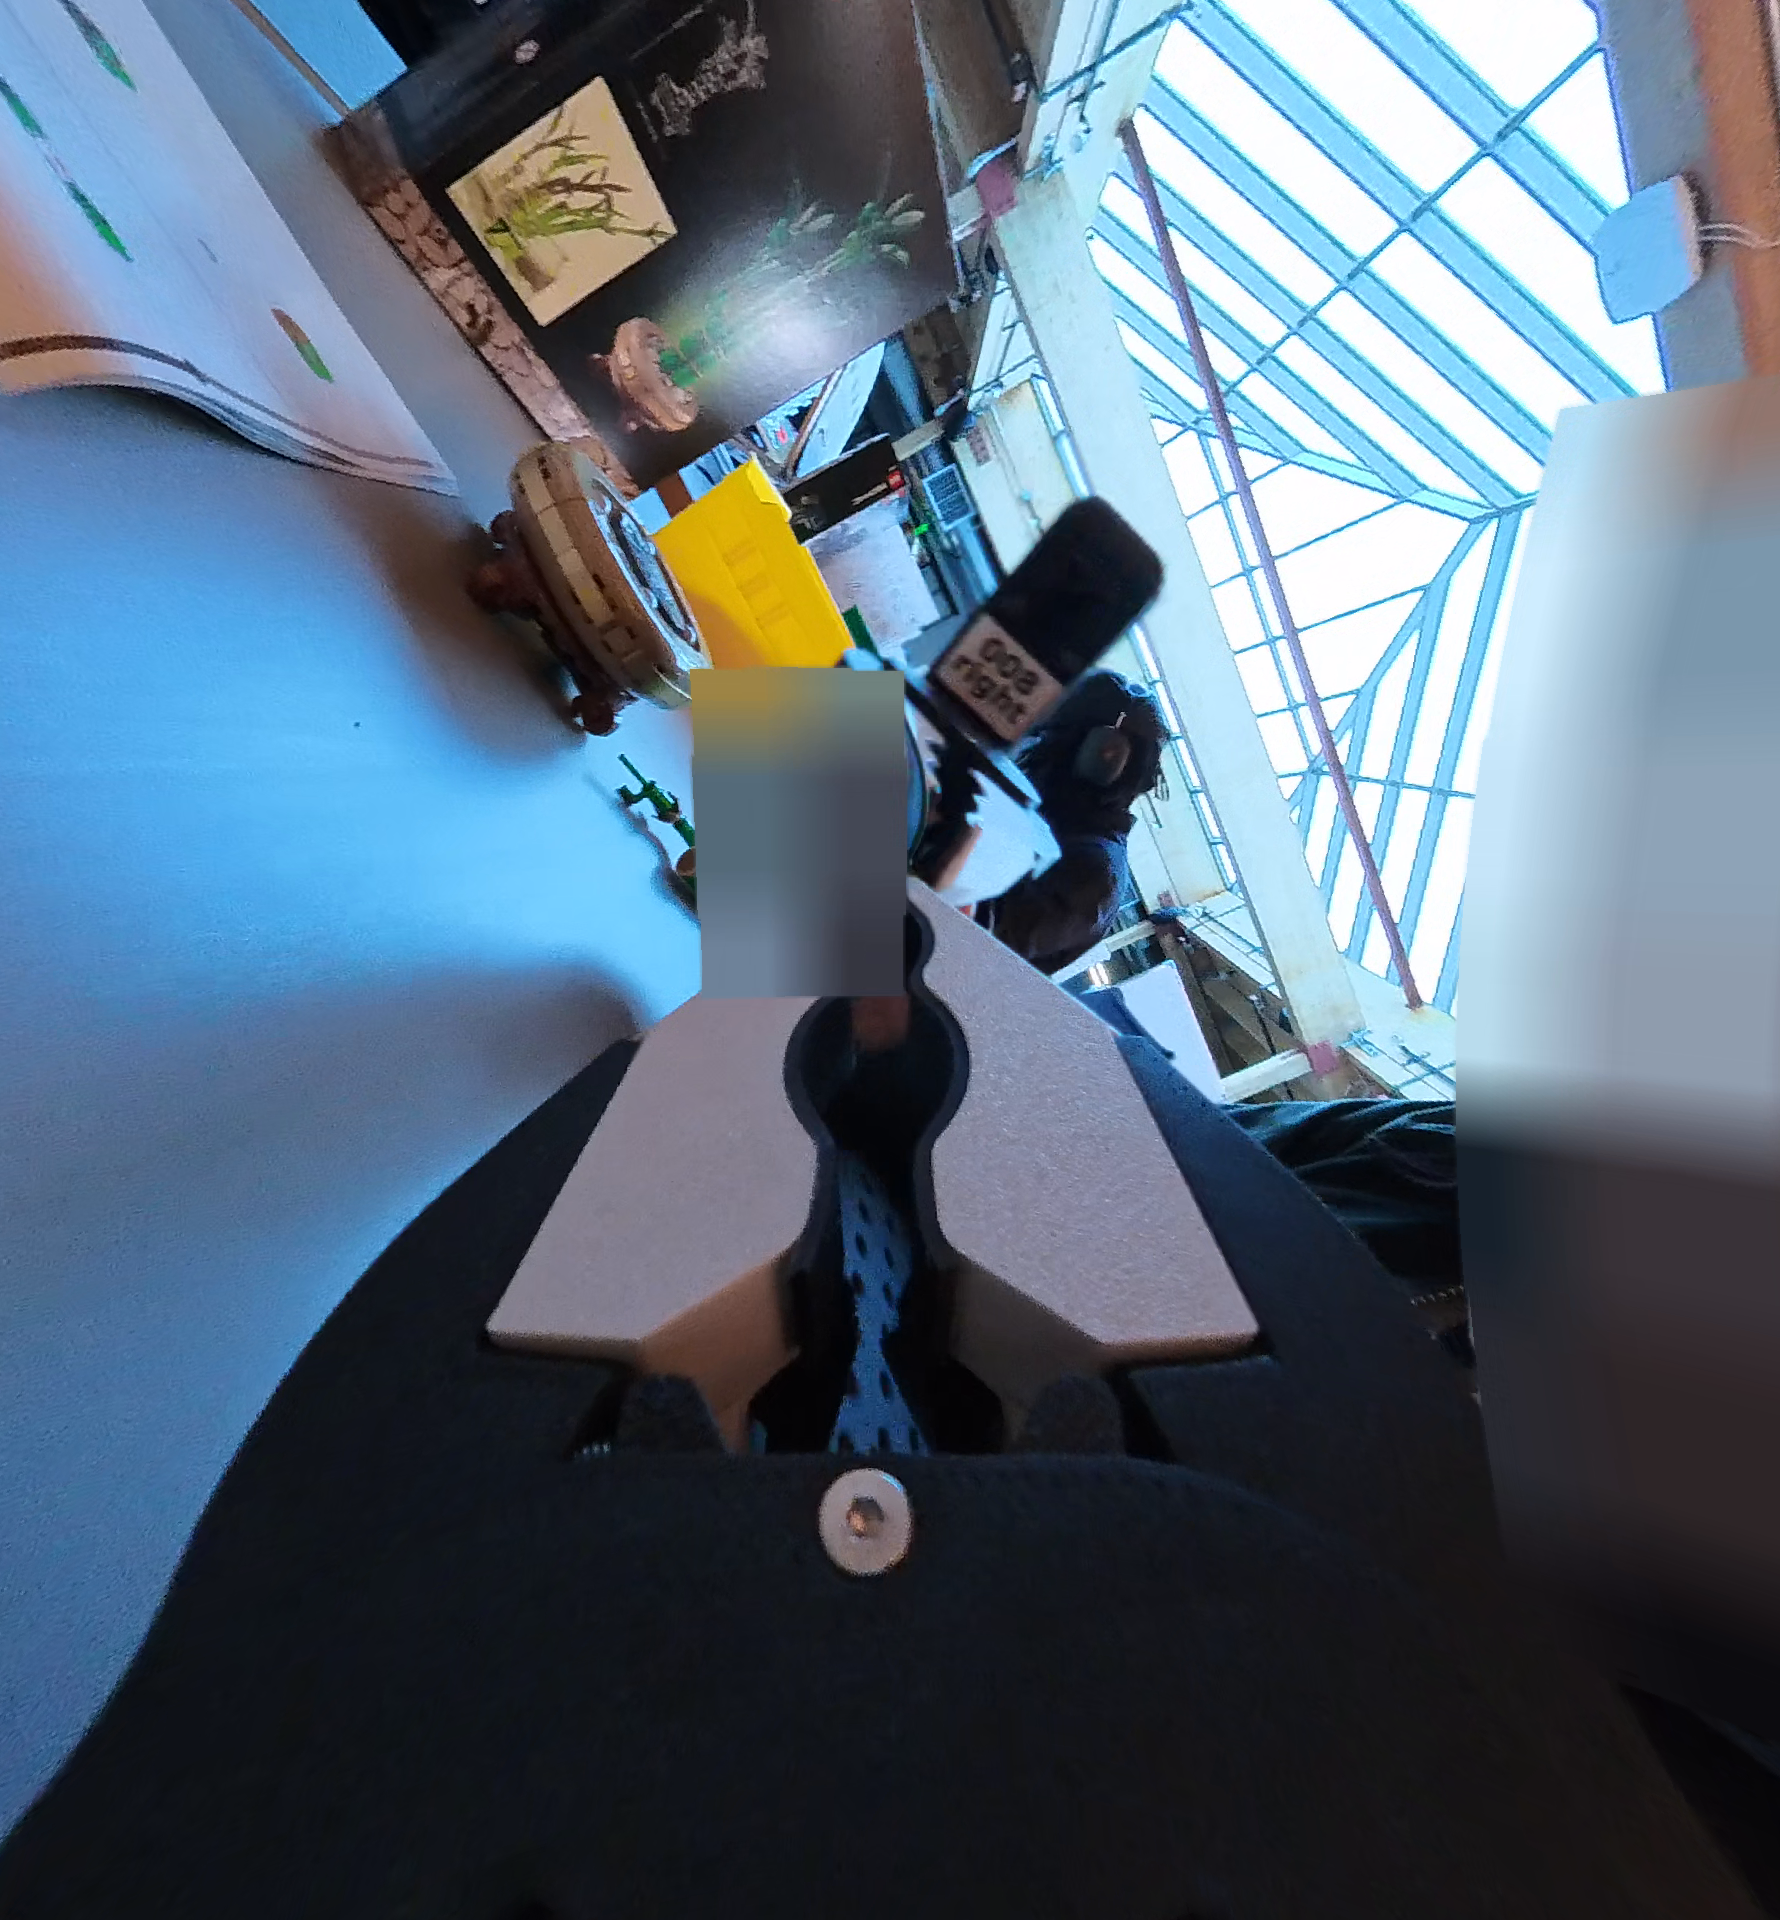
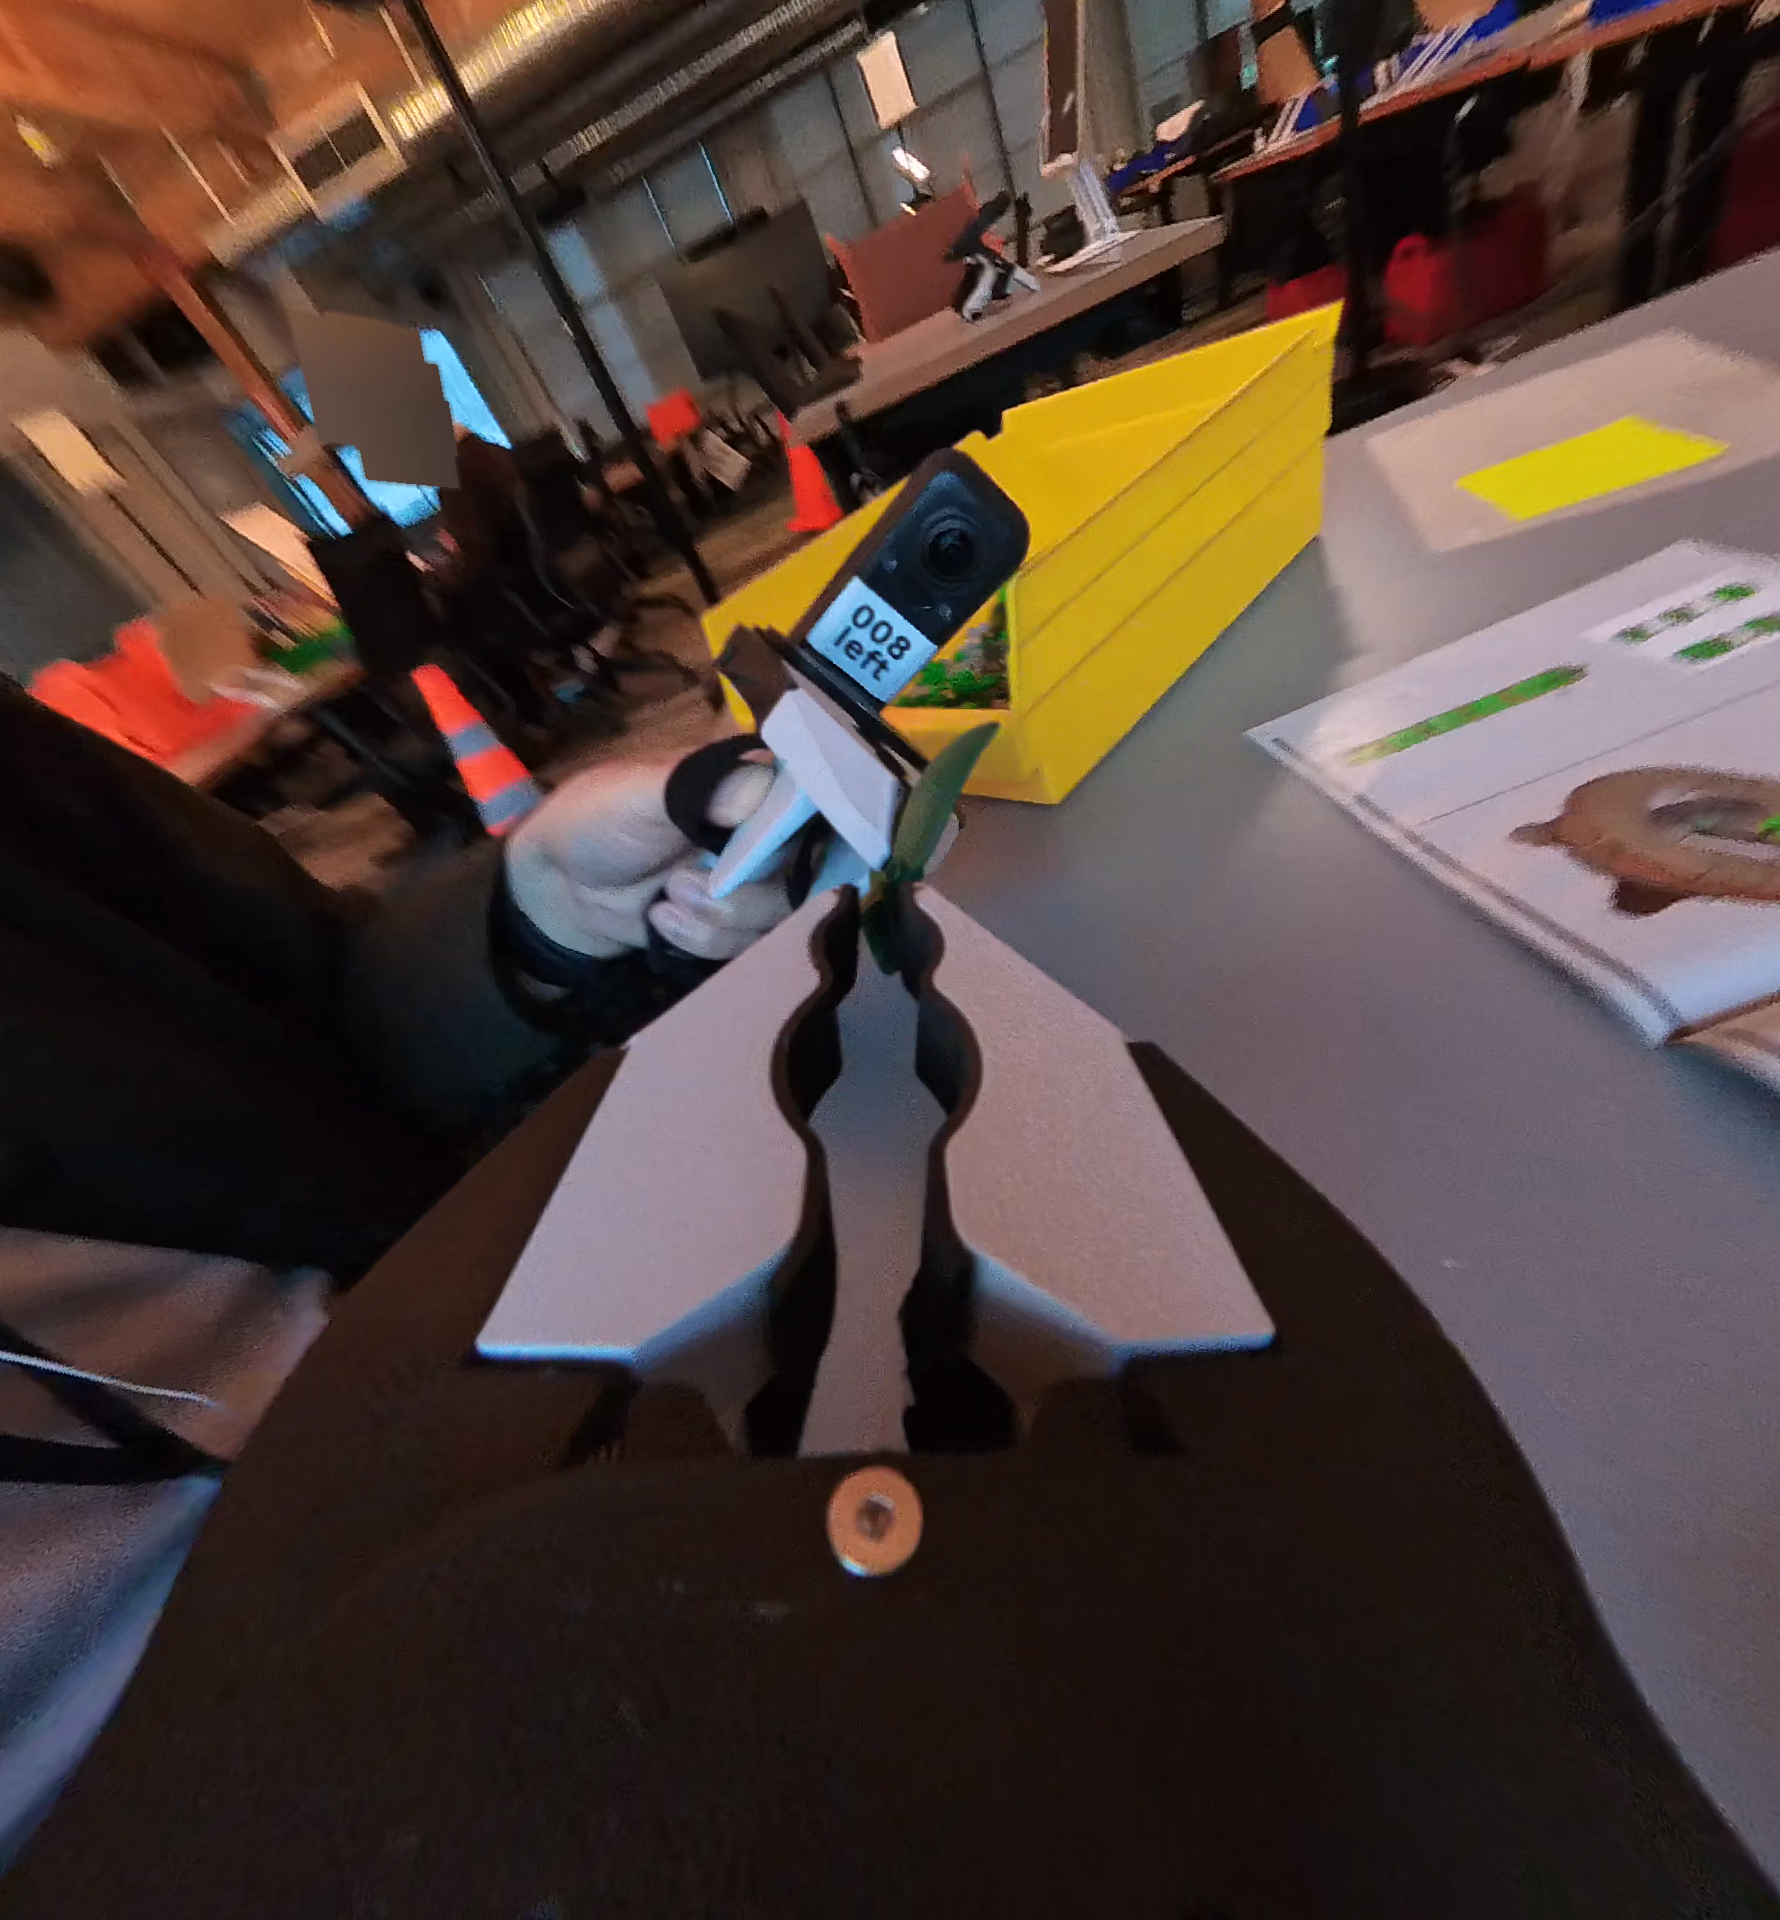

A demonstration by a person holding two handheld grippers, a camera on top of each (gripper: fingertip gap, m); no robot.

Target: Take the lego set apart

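In the right wrist view my right gripper [image 2: 881, 920] is shut on the lower end of a green lego leaf piece [image 2: 943, 795], held above the grey table [image 2: 1229, 1039]. My left gripper [image 2: 865, 868] meets it from the far side, its fingers closed against the same plant piece. In the left wrist view a mosaic patch hides the left gripper's [image 1: 865, 1013] tips; its jaws stand close together with a brownish bit [image 1: 878, 1023] between them. The tan and brown lego pot [image 1: 595, 582] lies on the table, apart from both grippers.
A yellow bin [image 2: 1177, 540] with green bricks inside stands beyond the grippers. An open instruction booklet [image 2: 1592, 790] lies at the right. Loose green plant pieces [image 1: 654, 802] lie near the pot. The black set box [image 1: 709, 208] stands behind it. Less than 4 cm separates the two grippers' tips.
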